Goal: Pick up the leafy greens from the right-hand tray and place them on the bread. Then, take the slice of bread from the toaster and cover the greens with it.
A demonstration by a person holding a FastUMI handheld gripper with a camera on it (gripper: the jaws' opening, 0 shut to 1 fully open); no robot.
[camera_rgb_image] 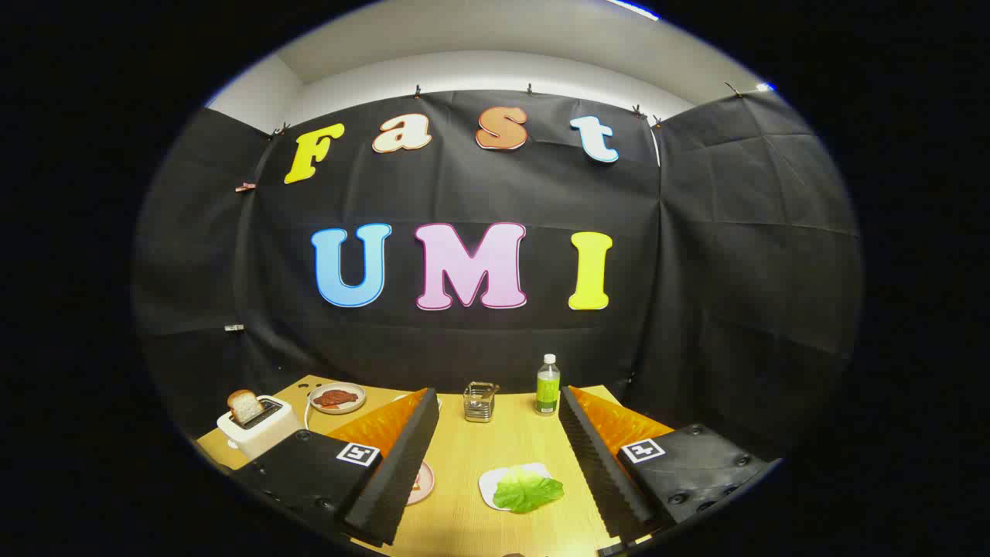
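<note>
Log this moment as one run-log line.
stage: pre-grasp | gripper: open, holding nothing | leafy greens: on white tray, between fingers | bread slice: in toaster

We see the hand-held gripper (495,464) with its fingers spread wide and nothing between them but the tabletop (503,441). Between the fingers lies a leaf of green lettuce (528,492) on a small white tray (495,483). A pink plate (423,481) peeks out beside the left finger. Beyond the fingers stand a small wire holder (480,401) and a green bottle (547,385). Off to the left, a white toaster (259,427) holds a bread slice (245,406) upright, with a plate of reddish food (336,398) near it.
</note>
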